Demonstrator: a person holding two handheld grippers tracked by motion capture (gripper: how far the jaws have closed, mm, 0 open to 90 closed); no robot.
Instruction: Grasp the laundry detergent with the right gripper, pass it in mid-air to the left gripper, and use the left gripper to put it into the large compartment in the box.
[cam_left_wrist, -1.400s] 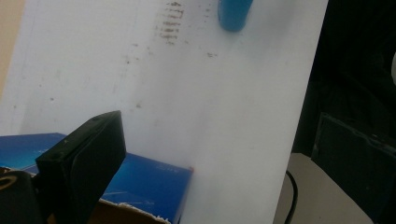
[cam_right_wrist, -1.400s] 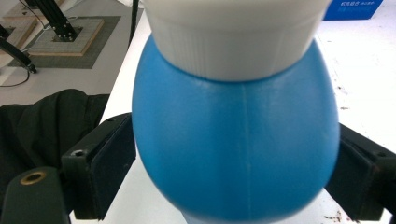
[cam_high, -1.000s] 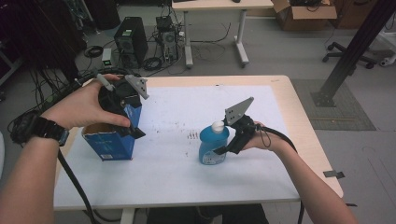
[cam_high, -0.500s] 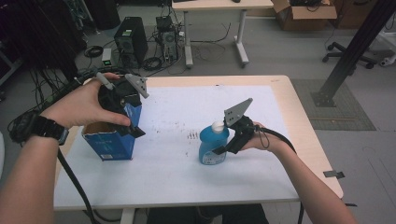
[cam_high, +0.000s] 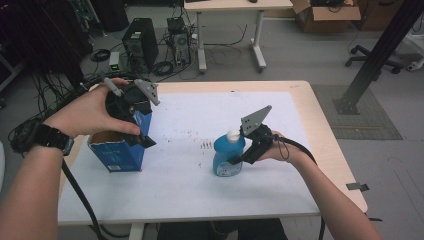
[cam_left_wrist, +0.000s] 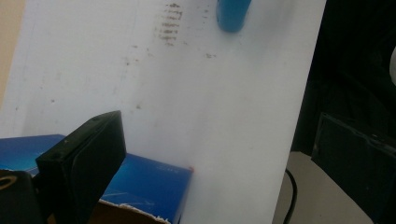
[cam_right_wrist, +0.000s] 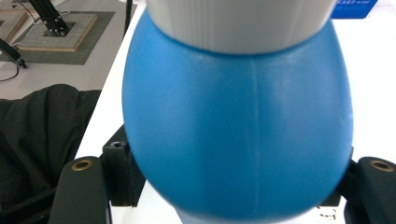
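Note:
A blue bottle (cam_high: 227, 159) with a white cap (cam_high: 233, 135) stands upright on the white sheet (cam_high: 190, 115) right of the table's middle. My right gripper (cam_high: 241, 154) reaches it from the right. Its jaws have just been closing, and in the right gripper view they press on both sides of the bottle (cam_right_wrist: 233, 121). At the left stands an open blue box (cam_high: 117, 152). My left gripper (cam_high: 142, 134) sits on its right wall, one jaw down the outside of the box (cam_left_wrist: 149, 184), the other hidden. The bottle (cam_left_wrist: 232, 14) also shows far off in the left gripper view.
The wooden table edge (cam_high: 320, 130) frames the sheet. Small dark specks (cam_high: 206, 145) mark the sheet between box and bottle. Behind the table are computer towers (cam_high: 141, 45) with cables, a second table (cam_high: 230, 6), a cardboard box (cam_high: 325, 10) and a black post (cam_high: 380, 55).
The right gripper's jaws have drawn in against the bottle. Both hands, the box and the bottle stay where they were.

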